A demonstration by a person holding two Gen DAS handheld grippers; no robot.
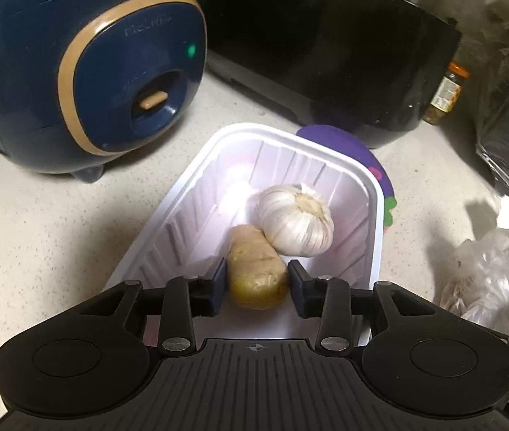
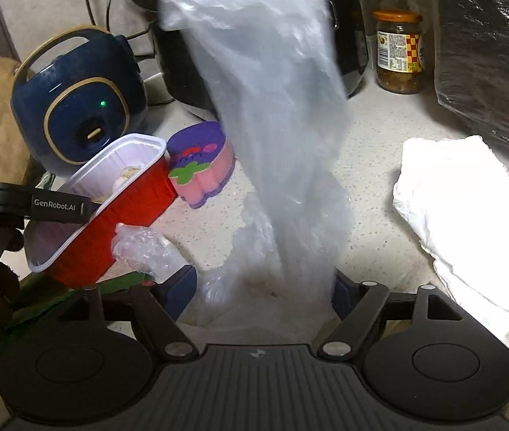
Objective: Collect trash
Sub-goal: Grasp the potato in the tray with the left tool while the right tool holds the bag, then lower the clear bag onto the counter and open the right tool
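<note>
Jaws of your left gripper are standing apart around the tan ginger knob, gripping nothing, inside the white-lined red plastic tray. Its long axis is running toward twelve o'clock; the white garlic bulb is crowding one o'clock. Your right gripper, wide, is straddling the clear plastic bag.

A clear plastic bag stands crumpled and blurred between the right gripper's fingers, its foot on the counter; a white-lined red tray lies tilted under the left gripper's fingers; inside it a garlic bulb sits just beyond the fingertips, touching a brownish lump of ginger lying between them
</note>
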